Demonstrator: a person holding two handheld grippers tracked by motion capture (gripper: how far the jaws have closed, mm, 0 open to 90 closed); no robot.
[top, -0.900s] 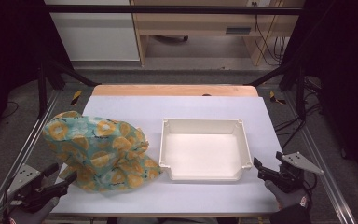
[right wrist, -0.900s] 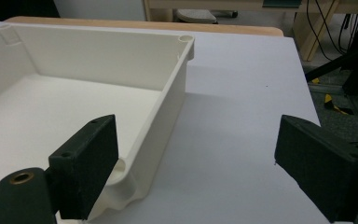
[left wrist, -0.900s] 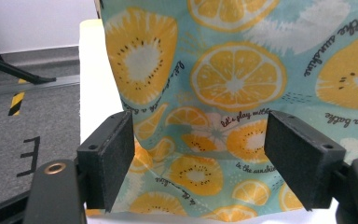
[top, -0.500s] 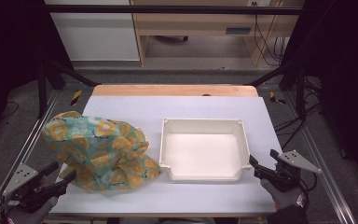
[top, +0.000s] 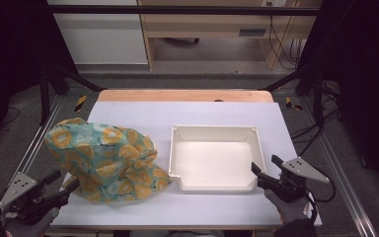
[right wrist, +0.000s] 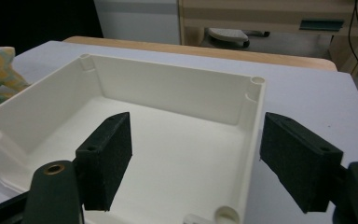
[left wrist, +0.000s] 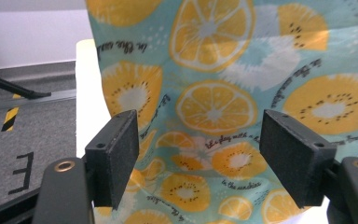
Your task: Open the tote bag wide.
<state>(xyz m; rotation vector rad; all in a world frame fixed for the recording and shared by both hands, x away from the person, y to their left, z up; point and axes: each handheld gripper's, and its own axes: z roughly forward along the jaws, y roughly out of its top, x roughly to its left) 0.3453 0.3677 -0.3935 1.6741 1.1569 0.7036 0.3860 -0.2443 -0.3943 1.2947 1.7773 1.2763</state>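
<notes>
left gripper [top: 61, 183]: jaws wide apart at the table's near left corner, nothing between them, tips just beside the cloth
right gripper [top: 265, 169]: jaws spread, straddling the tray's near right corner
cloth [top: 106, 160]: crumpled, citrus-printed, left of the tray
tray [top: 214, 132]: white, bare inside, on the table [top: 187, 111]

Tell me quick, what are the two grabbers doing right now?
Left gripper: open, holding nothing, fingers facing the fruit-print cloth.
Right gripper: open, holding nothing, at the near right corner of the white tray.
</notes>
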